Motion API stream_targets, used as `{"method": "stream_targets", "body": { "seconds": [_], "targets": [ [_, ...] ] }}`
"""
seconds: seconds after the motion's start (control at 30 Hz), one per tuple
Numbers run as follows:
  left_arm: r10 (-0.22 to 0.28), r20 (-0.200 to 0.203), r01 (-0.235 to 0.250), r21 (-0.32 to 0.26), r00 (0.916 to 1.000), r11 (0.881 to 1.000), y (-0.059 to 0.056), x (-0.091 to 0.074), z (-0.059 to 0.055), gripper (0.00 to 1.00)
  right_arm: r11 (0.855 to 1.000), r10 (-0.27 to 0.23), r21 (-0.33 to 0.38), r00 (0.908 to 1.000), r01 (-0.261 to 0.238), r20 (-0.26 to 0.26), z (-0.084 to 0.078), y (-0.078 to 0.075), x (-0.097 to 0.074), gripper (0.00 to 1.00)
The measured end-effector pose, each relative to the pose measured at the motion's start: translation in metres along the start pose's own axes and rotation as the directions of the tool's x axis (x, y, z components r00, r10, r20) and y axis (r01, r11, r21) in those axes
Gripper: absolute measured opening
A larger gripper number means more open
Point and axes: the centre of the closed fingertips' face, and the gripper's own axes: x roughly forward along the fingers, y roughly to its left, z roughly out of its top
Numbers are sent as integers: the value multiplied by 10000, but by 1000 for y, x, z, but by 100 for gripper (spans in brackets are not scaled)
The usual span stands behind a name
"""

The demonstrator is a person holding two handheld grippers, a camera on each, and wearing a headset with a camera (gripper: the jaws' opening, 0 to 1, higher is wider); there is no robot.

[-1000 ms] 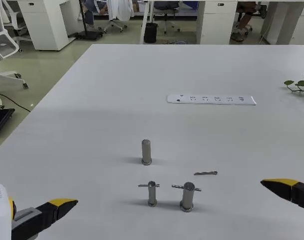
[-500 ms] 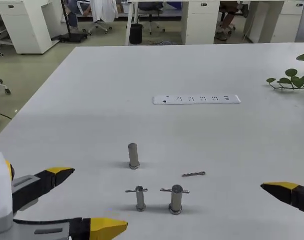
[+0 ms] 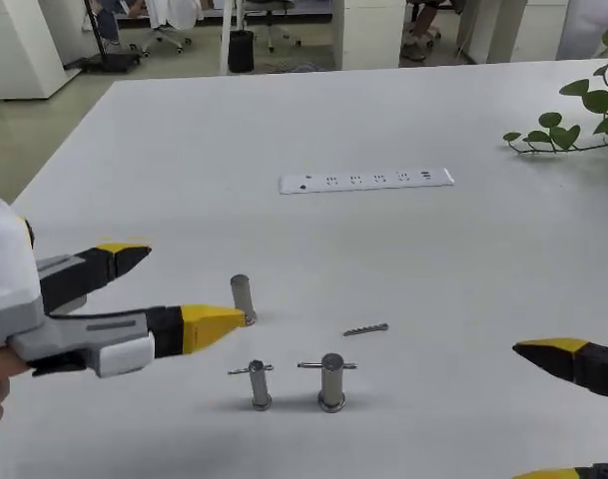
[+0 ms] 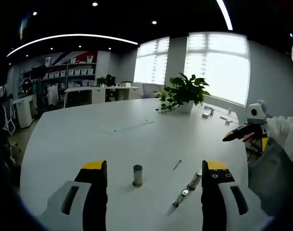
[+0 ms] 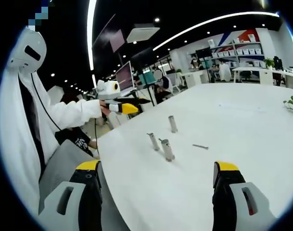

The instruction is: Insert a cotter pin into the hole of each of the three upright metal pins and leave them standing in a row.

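Three upright metal pins stand on the white table. The back pin is bare. The two front pins each carry a cotter pin through the top. A loose cotter pin lies flat to the right of them. My left gripper hovers open at the left, one tip near the bare pin, which shows between its jaws. My right gripper is open at the lower right, apart from everything; its own view has the pins and the loose cotter pin ahead.
A white power strip lies across the table's middle. A leafy plant reaches in at the far right. Office chairs and white cabinets stand beyond the table's far edge.
My left gripper has risen and come forward from the lower left until one tip is near the bare pin. The head camera shifted. The right gripper stayed low at the right.
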Motion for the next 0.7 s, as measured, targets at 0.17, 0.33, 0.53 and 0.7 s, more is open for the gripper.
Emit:
{"method": "stream_targets", "body": {
  "seconds": [0.17, 0.33, 0.53, 0.7],
  "targets": [
    [90, -101, -88, 264, 9999, 9996, 8, 20, 0, 66, 9998, -121, 137, 9999, 122, -47, -5, 0, 0, 93],
    [-257, -251, 268, 419, 9994, 9988, 9, 44, -5, 55, 9994, -261, 230, 9996, 263, -95, -10, -1, -1, 92],
    [-319, -994, 407, 886, 9945, 9952, 13, 67, -26, 43, 9989, -377, 275, 9990, 384, -232, -15, -4, -1, 92],
    [-288, -1430, 446, 1086, 9893, 9931, 17, 80, -42, 34, 9987, -451, 237, 9984, 459, -345, -18, -7, 0, 91]
  ]
}}
